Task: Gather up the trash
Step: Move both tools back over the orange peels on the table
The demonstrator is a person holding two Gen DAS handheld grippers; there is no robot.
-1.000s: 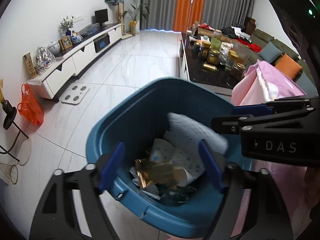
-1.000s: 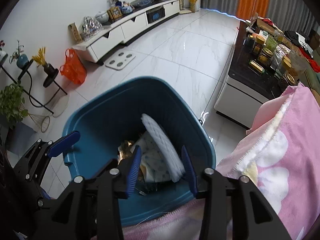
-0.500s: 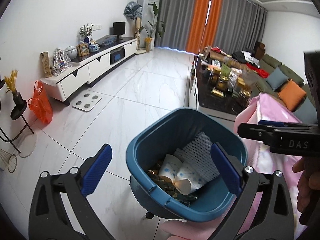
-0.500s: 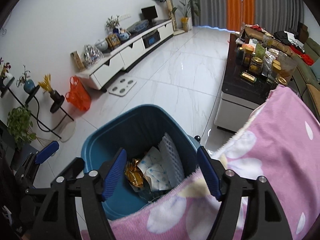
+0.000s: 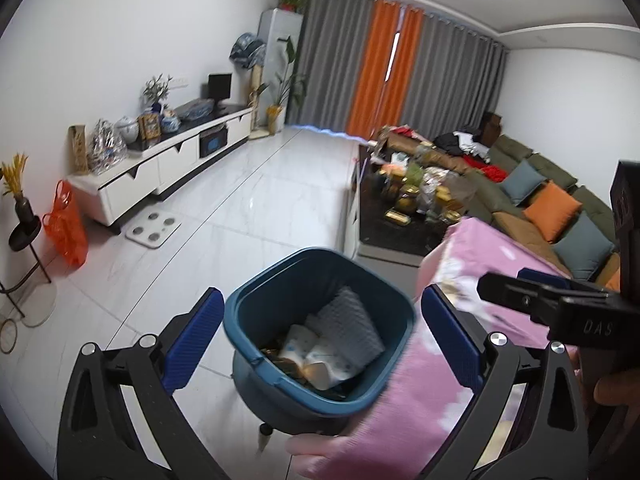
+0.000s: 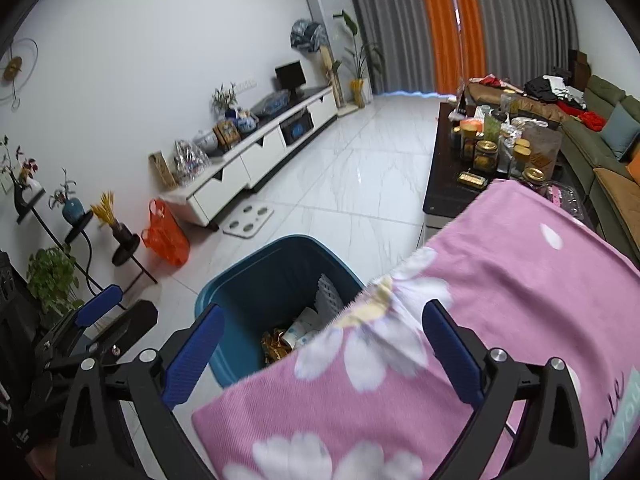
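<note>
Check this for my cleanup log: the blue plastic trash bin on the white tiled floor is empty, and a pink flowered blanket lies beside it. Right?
Not quite: the blue plastic trash bin is not empty. The left wrist view shows a white foam sheet and crumpled paper cups inside. The pink flowered blanket does lie beside it.

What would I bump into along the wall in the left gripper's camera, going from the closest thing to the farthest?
Orange plastic bag → white TV cabinet → small black screen → tall plant in a yellow pot → grey and orange curtains.
</note>
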